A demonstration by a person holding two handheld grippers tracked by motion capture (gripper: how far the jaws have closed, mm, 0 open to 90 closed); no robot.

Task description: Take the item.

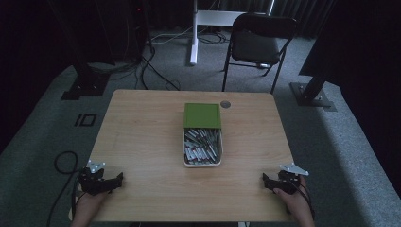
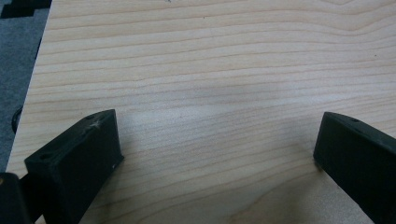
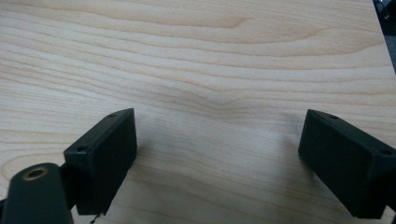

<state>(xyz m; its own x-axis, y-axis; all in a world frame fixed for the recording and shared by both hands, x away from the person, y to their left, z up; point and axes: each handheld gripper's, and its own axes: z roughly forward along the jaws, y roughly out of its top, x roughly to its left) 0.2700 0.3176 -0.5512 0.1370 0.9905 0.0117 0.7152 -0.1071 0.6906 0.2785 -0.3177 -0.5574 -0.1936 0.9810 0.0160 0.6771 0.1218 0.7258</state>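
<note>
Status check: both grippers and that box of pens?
Left gripper open, empty, near table edge. Right gripper open, empty. Pen box mid-table, green lid slid back, untouched. Path clear.

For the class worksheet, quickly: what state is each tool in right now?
Left tool: open, holding nothing, over bare table.
Right tool: open, holding nothing.

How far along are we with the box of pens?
Done: the green lid already sits slid back, leaving the white box half open with pens showing. In hand: nothing; the left gripper and right gripper rest open at the near corners of the table, jaws empty. Left: every handling step, likely starting with a reach to the box.
</note>
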